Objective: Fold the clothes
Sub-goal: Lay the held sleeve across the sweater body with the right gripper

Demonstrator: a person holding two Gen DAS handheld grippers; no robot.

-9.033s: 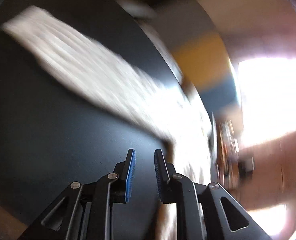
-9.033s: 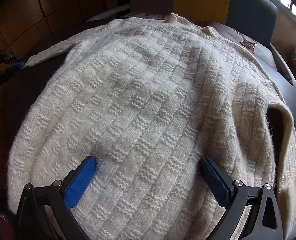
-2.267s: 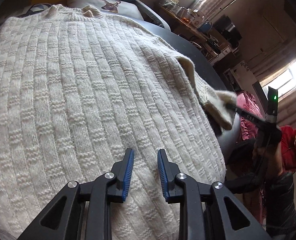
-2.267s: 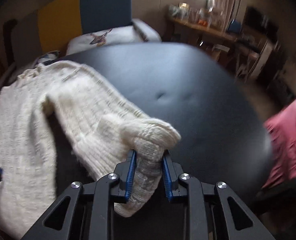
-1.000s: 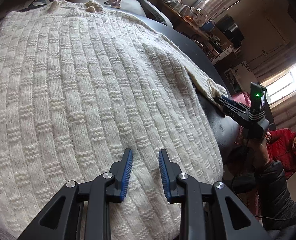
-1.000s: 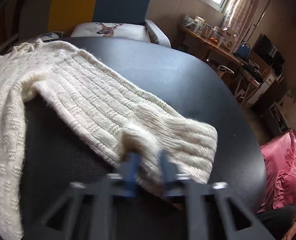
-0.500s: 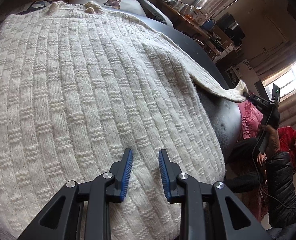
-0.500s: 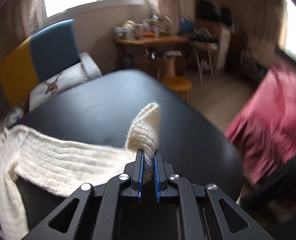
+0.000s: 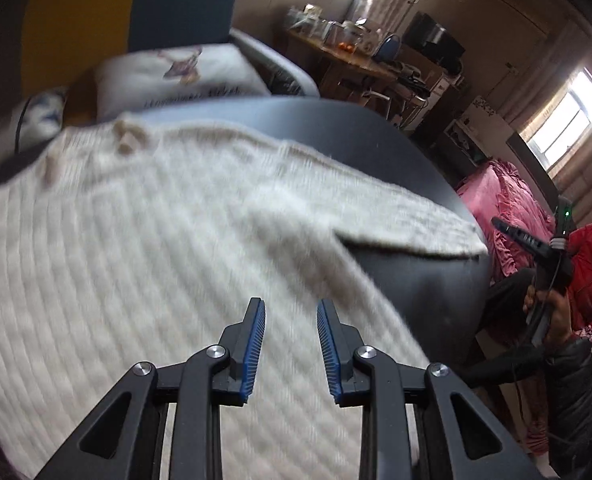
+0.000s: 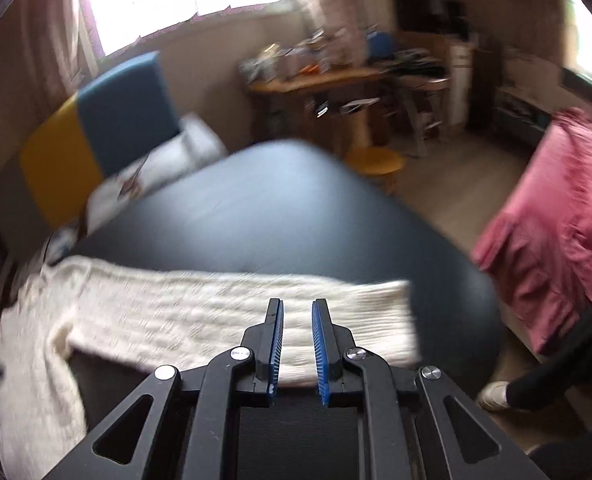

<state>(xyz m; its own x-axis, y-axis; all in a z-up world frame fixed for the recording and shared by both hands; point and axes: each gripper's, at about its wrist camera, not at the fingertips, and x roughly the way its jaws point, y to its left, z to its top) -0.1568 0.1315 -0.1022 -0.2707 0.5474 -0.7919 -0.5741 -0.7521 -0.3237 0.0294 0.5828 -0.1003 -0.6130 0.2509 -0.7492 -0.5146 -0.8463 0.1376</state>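
Note:
A cream knit sweater (image 9: 136, 240) lies spread on the dark round table (image 9: 335, 128). Its right sleeve (image 9: 395, 216) stretches out flat toward the table's edge. My left gripper (image 9: 290, 312) hovers open over the sweater's body with nothing between its blue pads. In the right wrist view the sleeve (image 10: 216, 304) lies across the table (image 10: 296, 220), its ribbed cuff (image 10: 383, 312) just beyond my right gripper (image 10: 296, 308). That gripper is slightly open and holds nothing. In the left wrist view the right gripper (image 9: 507, 228) shows just off the cuff end.
Behind the table stands a sofa with a yellow and blue back (image 10: 104, 128) and a deer-print pillow (image 9: 176, 76). A cluttered wooden desk (image 10: 335, 76), a yellow stool (image 10: 373, 162) and pink bedding (image 10: 555, 216) lie beyond. A person in a red jacket (image 9: 587, 268) sits at the right.
My right gripper has let go of the cuff and drawn back; the sleeve now lies flat on the table. My left gripper has tilted up, still open over the sweater.

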